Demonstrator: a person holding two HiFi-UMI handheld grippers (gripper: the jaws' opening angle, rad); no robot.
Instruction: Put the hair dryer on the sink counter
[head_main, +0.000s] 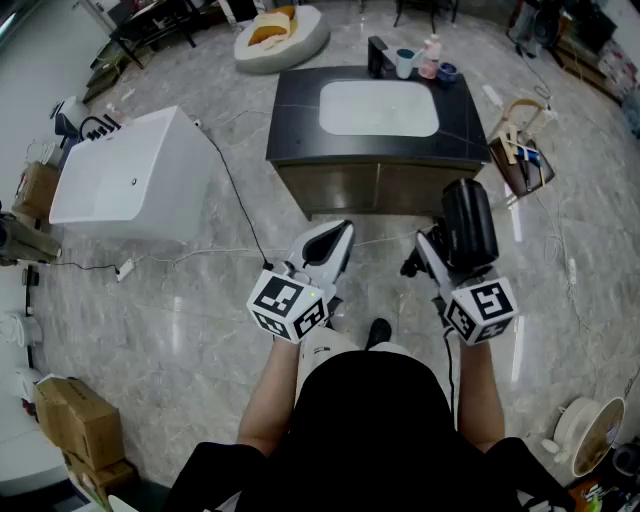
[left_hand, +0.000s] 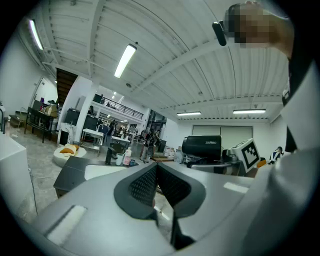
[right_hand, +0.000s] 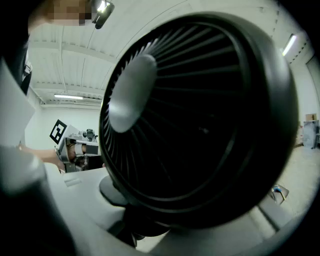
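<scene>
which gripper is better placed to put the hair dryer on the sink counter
Right: the right gripper holds the hair dryer, with the sink counter ahead; the left gripper is shut and empty.

The bottles (head_main: 430, 57) on the sink counter (head_main: 290, 110) are too small to identify.

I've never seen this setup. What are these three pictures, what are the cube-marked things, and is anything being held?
No robot here: a person holds a two-jaw tool in each hand. The head view looks down from their head; the other two cameras ride on the tools. The right tool grips a black hair dryer, which fills its view. The left tool is shut and empty. Ahead stands the dark sink counter, bottles at its back edge.
</scene>
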